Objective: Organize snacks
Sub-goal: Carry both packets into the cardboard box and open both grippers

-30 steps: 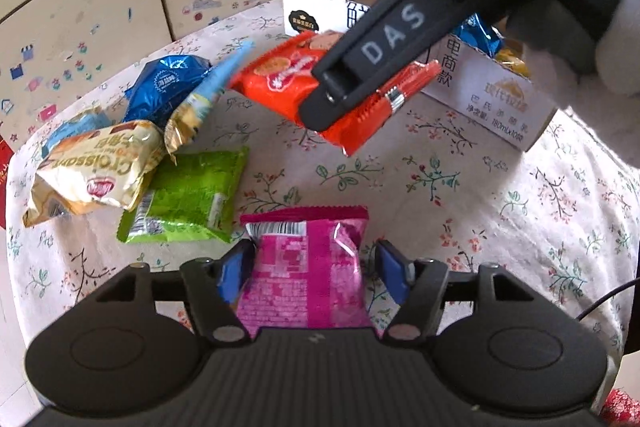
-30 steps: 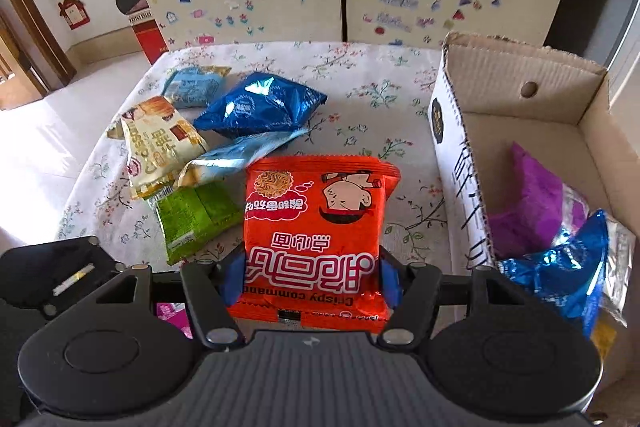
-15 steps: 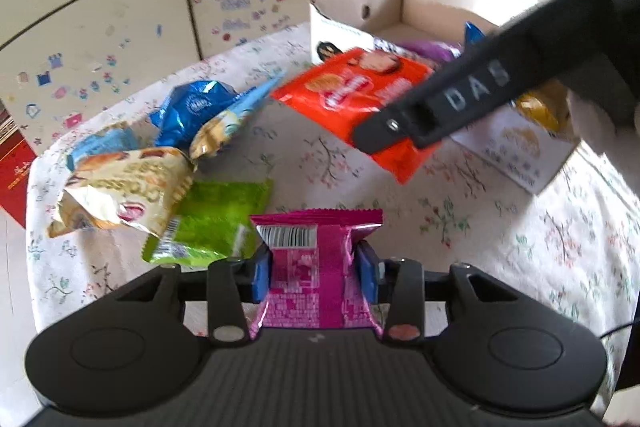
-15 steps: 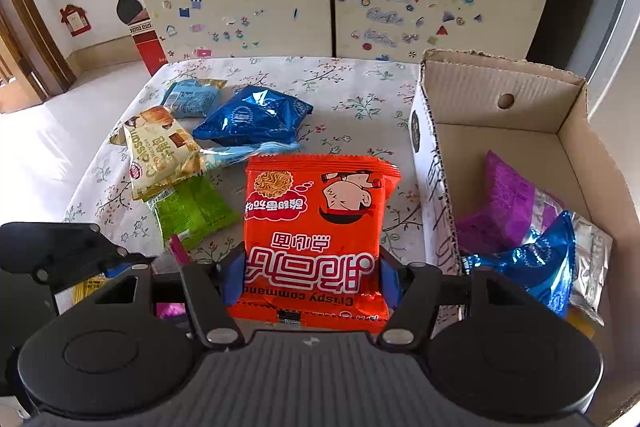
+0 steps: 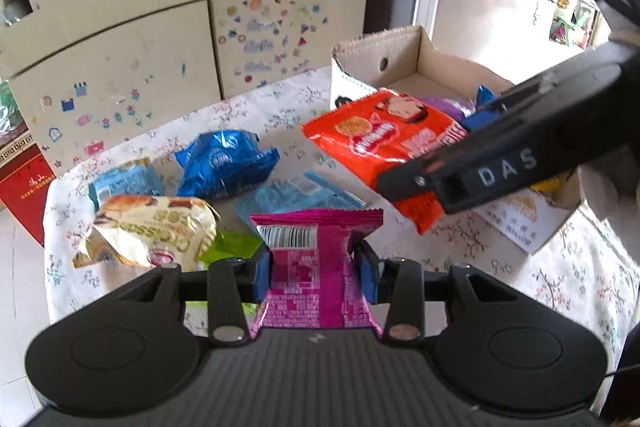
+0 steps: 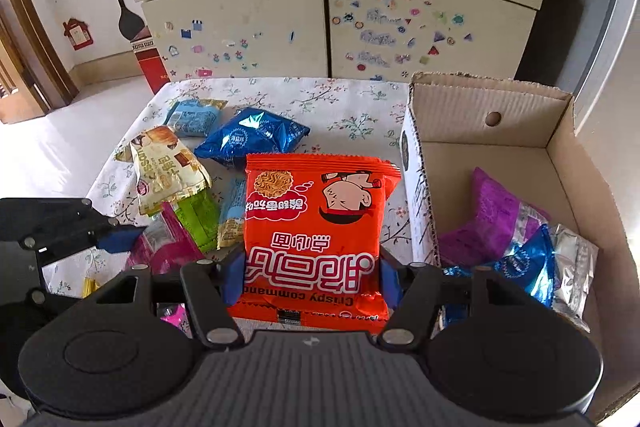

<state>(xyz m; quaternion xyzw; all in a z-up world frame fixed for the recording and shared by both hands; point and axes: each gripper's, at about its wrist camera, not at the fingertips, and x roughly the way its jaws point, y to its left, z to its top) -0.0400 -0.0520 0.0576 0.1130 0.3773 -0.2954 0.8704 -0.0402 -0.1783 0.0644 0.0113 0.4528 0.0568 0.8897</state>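
Table with white floral tablecloth [image 6: 320, 99], standing before a cream cabinet [image 6: 280, 27] whose two doors carry small coloured stickers; cluttered shelf above; wall decals and a red box [image 6: 150, 65] at left on pale floor. On the cloth: dark blue foil bag [image 6: 252, 137], light blue packet [image 6: 192, 117], cream croissant packet [image 6: 168, 167], green packet [image 6: 198, 217], pale blue packet [image 5: 288, 197]. Open cardboard box [image 6: 480, 107] at the table's right side, containing a purple packet [image 6: 488, 223], a blue foil packet [image 6: 524, 263] and others. Left gripper [image 5: 316, 267]: pads clamped on a magenta snack packet [image 5: 316, 291], held clear of the cloth. Right gripper [image 6: 308, 279]: pads pressed on both sides of an orange crispy-noodle packet [image 6: 316, 227], held just beside the box's left wall.
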